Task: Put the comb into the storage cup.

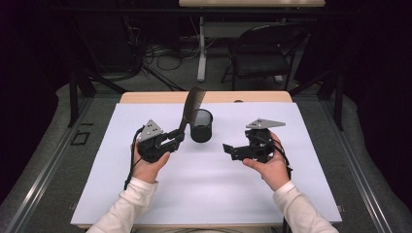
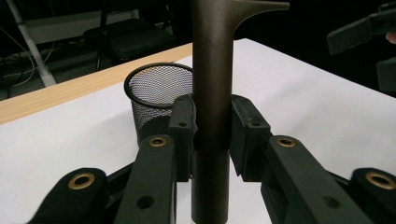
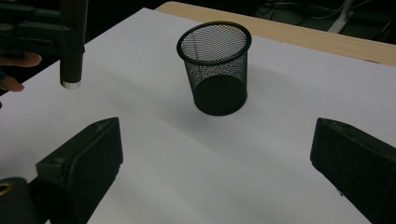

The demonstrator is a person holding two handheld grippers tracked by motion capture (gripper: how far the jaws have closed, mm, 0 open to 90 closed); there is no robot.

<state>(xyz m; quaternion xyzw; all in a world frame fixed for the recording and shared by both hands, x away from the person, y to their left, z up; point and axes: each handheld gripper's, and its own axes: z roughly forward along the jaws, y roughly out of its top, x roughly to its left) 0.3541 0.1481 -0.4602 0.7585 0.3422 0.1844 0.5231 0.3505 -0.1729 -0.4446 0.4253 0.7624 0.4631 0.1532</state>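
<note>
The left gripper (image 1: 180, 137) is raised off the table in the person's left hand (image 1: 148, 165), its jaws clamped on a dark comb handle (image 2: 211, 107) that stands upright between them. The right gripper (image 1: 228, 149), cradled in the right hand (image 1: 269, 167), points leftward with jaws spread wide and nothing between them.

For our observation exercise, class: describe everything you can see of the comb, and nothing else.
The comb is dark brownish-grey with a matt, plastic-like look: a round straight handle ending in a pale cut end, and a toothed part at the top. It stands nearly upright, leaning slightly, raised off the white sheet. The left gripper is shut on its handle, a jaw pressing each side. It sits just left of the mesh cup, not touching it.
</note>
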